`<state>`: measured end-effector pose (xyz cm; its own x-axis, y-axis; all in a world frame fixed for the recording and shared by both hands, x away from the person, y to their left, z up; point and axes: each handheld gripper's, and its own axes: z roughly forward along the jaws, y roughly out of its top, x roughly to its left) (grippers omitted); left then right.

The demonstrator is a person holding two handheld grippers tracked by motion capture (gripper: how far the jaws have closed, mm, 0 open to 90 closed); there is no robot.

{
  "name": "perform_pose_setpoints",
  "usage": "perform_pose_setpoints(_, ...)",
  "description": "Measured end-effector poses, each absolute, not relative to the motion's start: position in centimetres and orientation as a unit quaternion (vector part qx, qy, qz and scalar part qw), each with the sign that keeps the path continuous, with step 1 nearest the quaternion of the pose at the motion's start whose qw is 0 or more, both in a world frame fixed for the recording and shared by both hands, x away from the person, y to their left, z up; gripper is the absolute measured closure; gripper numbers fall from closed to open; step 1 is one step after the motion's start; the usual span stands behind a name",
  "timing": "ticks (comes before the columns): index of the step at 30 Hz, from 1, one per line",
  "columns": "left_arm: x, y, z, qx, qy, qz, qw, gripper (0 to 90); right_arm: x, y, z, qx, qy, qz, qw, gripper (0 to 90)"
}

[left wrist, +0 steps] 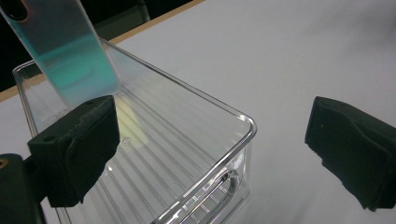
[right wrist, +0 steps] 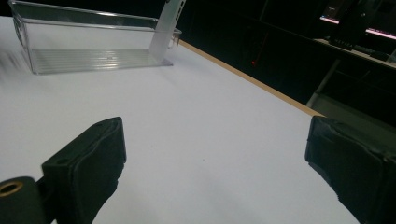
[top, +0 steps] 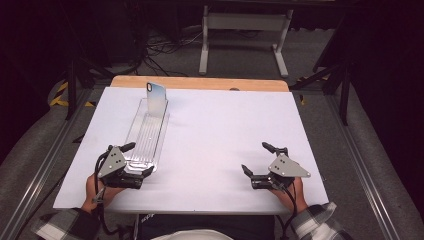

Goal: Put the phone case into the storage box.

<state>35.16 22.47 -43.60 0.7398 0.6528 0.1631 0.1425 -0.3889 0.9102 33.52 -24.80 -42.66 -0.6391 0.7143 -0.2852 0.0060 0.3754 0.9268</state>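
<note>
Straddling the near end of a clear, ribbed plastic bin [top: 145,137], the left gripper [top: 140,161] gapes, gripping nothing. Long and narrow, the bin runs toward the table's [top: 225,130] far-left corner; a glossy phone [top: 156,98] leans upright inside its far end. Near the right edge, the right gripper [top: 259,159] gapes, empty.

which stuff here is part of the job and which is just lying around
In the job:
- clear plastic bin, long and ribbed
- phone case leaning upright at the bin's far end
- left gripper, open at the bin's near end
- right gripper, open over bare table

Just about:
- white table cover
- white stand frame behind the table
- cables on the floor
</note>
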Motion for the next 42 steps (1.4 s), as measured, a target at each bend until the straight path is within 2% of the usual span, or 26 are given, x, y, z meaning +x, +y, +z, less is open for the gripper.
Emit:
perform_pose_setpoints(12,35.5,22.2,-43.7,0.793,0.252,0.259,0.49,4.0,32.6,-27.8,-43.4,0.279,0.737,0.506,0.35,5.3)
perform_pose_setpoints(42,35.5,21.4,-43.7,0.799,0.239,0.261,0.487,4.0,32.2,-27.2,-43.2,0.265,0.744,0.499,0.356,5.9)
